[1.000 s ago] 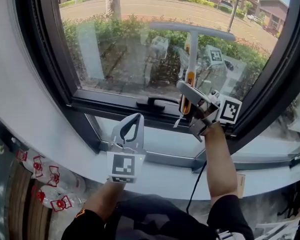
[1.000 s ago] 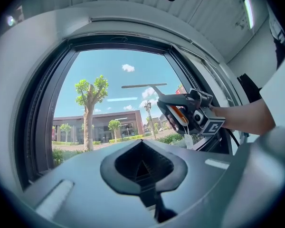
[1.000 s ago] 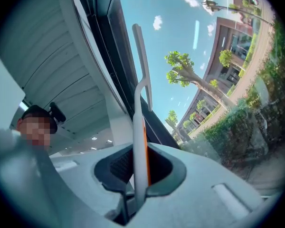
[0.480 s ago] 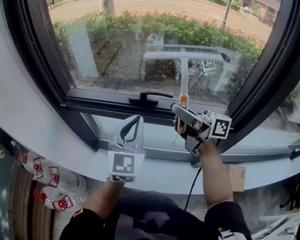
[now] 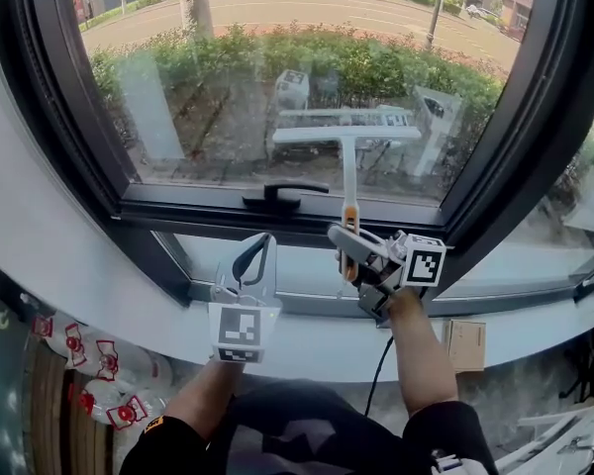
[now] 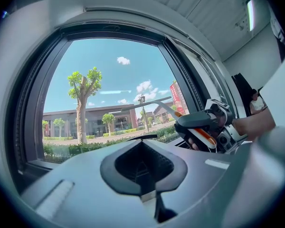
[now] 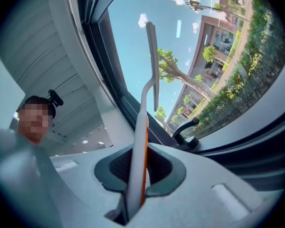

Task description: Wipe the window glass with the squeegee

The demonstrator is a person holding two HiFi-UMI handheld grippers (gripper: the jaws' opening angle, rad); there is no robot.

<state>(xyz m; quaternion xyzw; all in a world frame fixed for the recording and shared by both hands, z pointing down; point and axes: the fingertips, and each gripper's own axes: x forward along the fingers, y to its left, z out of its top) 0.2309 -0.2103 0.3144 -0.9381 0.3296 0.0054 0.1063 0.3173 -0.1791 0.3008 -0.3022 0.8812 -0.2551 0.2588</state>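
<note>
The squeegee [image 5: 346, 137] has a white T-shaped blade and a white-and-orange handle [image 5: 349, 216]. Its blade lies level against the lower part of the window glass [image 5: 228, 77], above the black window handle [image 5: 285, 194]. My right gripper [image 5: 346, 245] is shut on the squeegee handle [image 7: 141, 141], and the blade [image 7: 153, 61] stands beyond the jaws. My left gripper [image 5: 264, 240] is shut with nothing in it, held over the sill to the left of the right one. The left gripper view shows its jaws [image 6: 143, 167] together, the right gripper [image 6: 204, 126] and the blade [image 6: 142, 102].
A black window frame [image 5: 69, 117] surrounds the pane, with a lower fixed pane and a white sill [image 5: 307, 339] beneath. The window handle [image 7: 185, 129] sits close to the squeegee's path. A cable [image 5: 376, 369] hangs by my right arm. Red-patterned cloth [image 5: 89, 359] lies on the floor.
My right gripper has drawn the squeegee down the glass, from higher on the pane to just above the window handle. The left gripper has stayed in place.
</note>
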